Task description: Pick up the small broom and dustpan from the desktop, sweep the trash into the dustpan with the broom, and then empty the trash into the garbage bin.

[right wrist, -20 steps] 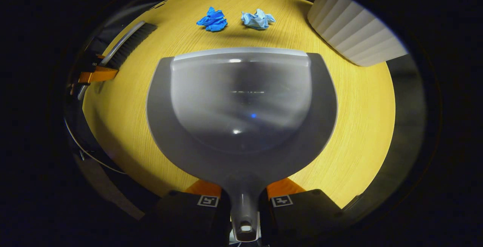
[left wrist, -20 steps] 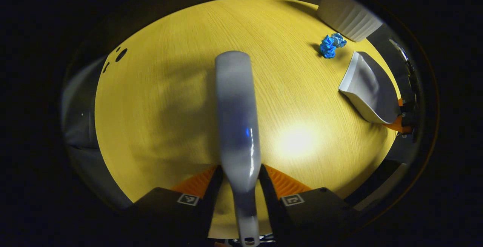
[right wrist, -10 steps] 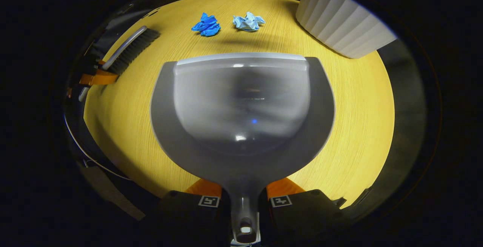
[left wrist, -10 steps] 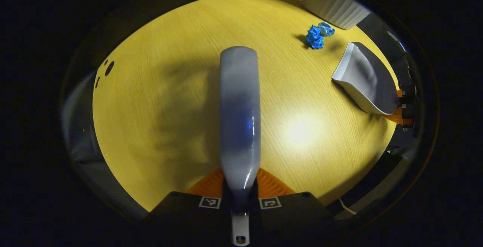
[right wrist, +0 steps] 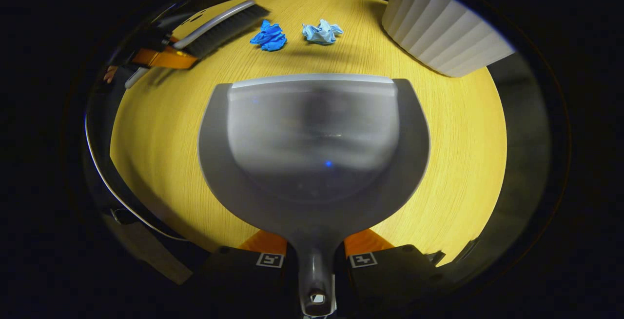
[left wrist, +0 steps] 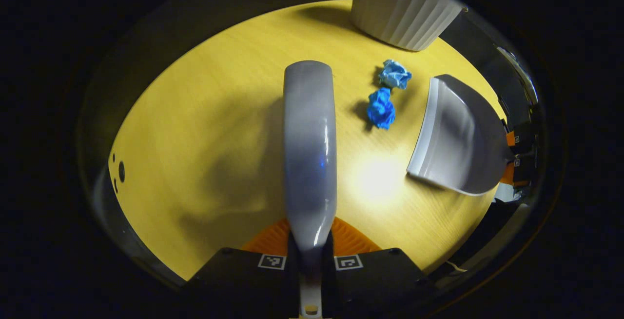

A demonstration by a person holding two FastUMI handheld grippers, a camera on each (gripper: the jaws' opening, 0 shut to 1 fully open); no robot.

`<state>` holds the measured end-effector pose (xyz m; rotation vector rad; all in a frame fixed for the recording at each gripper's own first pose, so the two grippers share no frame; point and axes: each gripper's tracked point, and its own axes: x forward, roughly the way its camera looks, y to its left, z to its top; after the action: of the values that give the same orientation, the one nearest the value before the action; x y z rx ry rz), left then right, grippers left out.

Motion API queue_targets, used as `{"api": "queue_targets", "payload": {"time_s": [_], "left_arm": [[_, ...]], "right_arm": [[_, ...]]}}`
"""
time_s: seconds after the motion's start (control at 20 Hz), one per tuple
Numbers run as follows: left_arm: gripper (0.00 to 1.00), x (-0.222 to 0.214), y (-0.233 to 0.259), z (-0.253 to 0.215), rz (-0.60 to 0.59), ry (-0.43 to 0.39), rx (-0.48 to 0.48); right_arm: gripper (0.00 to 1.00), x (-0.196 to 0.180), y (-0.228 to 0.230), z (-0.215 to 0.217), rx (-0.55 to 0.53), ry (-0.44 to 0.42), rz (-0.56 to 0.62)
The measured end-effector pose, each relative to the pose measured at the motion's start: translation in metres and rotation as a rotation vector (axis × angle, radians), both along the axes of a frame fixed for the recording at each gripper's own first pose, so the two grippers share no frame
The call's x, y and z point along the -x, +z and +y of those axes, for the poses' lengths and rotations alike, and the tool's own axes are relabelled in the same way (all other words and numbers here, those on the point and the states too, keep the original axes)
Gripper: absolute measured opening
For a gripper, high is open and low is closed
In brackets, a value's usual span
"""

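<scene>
My left gripper point(left wrist: 310, 255) is shut on the handle of the small grey broom point(left wrist: 309, 148), whose back runs up the middle of the left gripper view. In the right gripper view the broom point(right wrist: 219, 25) hangs at the upper left, bristles close to the dark blue paper wad point(right wrist: 268, 36). My right gripper point(right wrist: 315, 255) is shut on the handle of the grey dustpan point(right wrist: 314, 148), its front lip facing the dark blue wad and the light blue wad point(right wrist: 321, 31). Both wads point(left wrist: 380, 108) point(left wrist: 395, 73) lie between the broom and the dustpan point(left wrist: 456, 136) on the yellow desktop point(left wrist: 204, 129).
A white ribbed garbage bin point(right wrist: 441, 33) stands at the far right of the desk, just beyond the wads; it sits at the top in the left gripper view point(left wrist: 402, 9). A thin cable point(right wrist: 105, 177) hangs off the desk's left edge.
My left gripper has swung the broom toward the wads, which now sit lower and nearer in its view. In the right gripper view the broom moved up beside the dark blue wad. The dustpan barely moved.
</scene>
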<state>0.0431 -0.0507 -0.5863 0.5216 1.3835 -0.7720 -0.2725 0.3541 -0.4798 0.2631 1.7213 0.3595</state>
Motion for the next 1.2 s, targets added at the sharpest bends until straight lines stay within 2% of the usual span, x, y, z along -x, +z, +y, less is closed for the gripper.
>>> {"api": "queue_targets", "payload": {"time_s": [0.2,0.45,0.75,0.9,0.95,1.05,1.2], "left_arm": [[0.22,-0.010,-0.004,-0.038,0.023,-0.135,0.032],[0.22,0.016,0.002,-0.066,0.091,-0.236,0.082],[0.22,0.053,0.012,-0.083,0.153,-0.452,0.142],[0.21,0.052,0.016,-0.084,0.158,-0.449,0.168],[0.25,0.049,0.018,-0.083,0.150,-0.442,0.168],[0.22,0.037,0.020,-0.082,0.112,-0.426,0.155],[0.22,0.009,0.022,-0.073,0.038,-0.353,0.125]], "right_arm": [[0.34,-0.006,-0.002,0.001,0.002,-0.006,0.007],[0.34,-0.012,-0.004,0.005,0.001,-0.013,-0.003],[0.34,-0.010,-0.005,0.002,-0.003,0.010,-0.037],[0.34,-0.012,-0.008,0.004,-0.011,-0.001,-0.092],[0.34,-0.010,-0.010,0.004,-0.013,-0.001,-0.109],[0.34,-0.010,-0.012,0.002,-0.017,-0.002,-0.133],[0.34,-0.015,-0.010,0.000,-0.020,-0.021,-0.182]]}}
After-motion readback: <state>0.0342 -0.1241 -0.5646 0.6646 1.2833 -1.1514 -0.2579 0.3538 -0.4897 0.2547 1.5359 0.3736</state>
